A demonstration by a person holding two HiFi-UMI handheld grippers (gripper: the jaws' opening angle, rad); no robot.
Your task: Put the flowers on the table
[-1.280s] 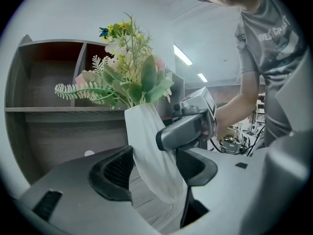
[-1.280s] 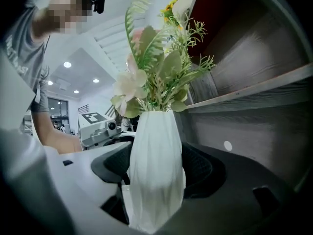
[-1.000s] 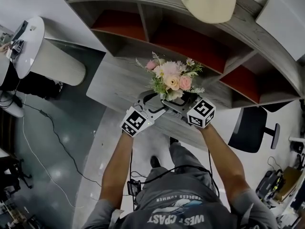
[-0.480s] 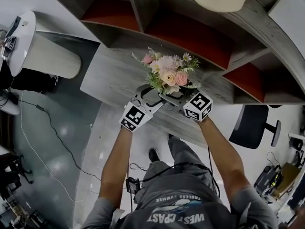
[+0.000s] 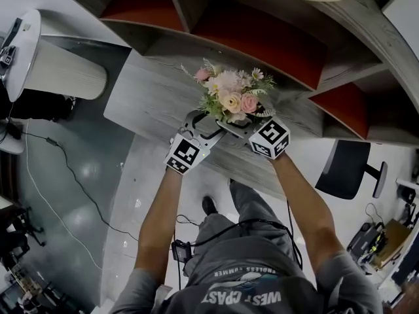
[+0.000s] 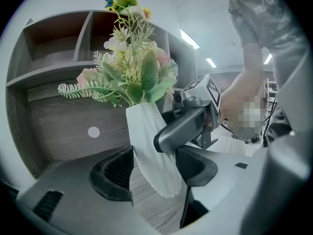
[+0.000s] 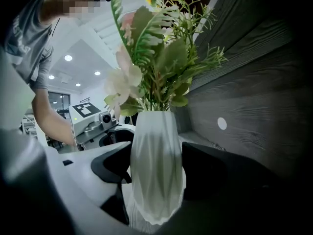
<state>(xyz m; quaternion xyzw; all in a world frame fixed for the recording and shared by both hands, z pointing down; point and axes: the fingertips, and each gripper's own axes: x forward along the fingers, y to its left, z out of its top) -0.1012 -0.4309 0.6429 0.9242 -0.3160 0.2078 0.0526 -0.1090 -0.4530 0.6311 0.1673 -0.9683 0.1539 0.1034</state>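
The flowers [image 5: 230,99] have sunk toward the table [image 5: 147,100]

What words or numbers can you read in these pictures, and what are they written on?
"WEST COAST": on the person's shirt, upside down in the head view.
"ENDLESS SUMMER": smaller, above it on the same shirt, barely readable.
Shirt print in the left gripper view: too blurred to read.
Marker cubes: black-and-white squares only, no words.

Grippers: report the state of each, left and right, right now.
Left gripper: closed on the white vase of flowers.
Right gripper: closed on the same vase.
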